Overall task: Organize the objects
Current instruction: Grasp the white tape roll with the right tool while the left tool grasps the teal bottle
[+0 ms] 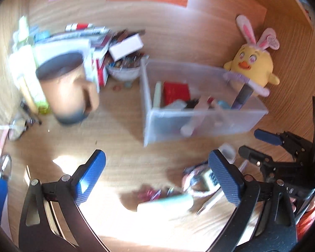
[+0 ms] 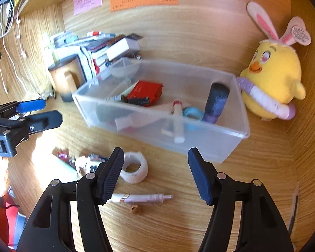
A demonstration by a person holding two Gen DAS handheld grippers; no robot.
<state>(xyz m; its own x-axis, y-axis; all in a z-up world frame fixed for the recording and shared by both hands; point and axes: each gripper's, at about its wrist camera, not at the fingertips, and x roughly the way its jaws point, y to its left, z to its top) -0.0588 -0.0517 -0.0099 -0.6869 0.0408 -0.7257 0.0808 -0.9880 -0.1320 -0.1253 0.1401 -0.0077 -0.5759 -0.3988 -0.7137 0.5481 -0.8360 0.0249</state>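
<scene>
The right gripper (image 2: 155, 172) hangs released over the wooden counter (image 2: 178, 226), nothing between its blue pads. Just beside its left finger sits a white tape roll (image 2: 134, 168); a clear pen (image 2: 145, 199) lies below that. The left gripper (image 1: 157, 176) is spread wide and empty above a pale green case (image 1: 168, 202) in a sunlit patch. Farther back stands the clear plastic bin (image 2: 210, 145) holding a red box (image 2: 146, 92), with a yellow chick plush (image 2: 273, 79) at its right end.
</scene>
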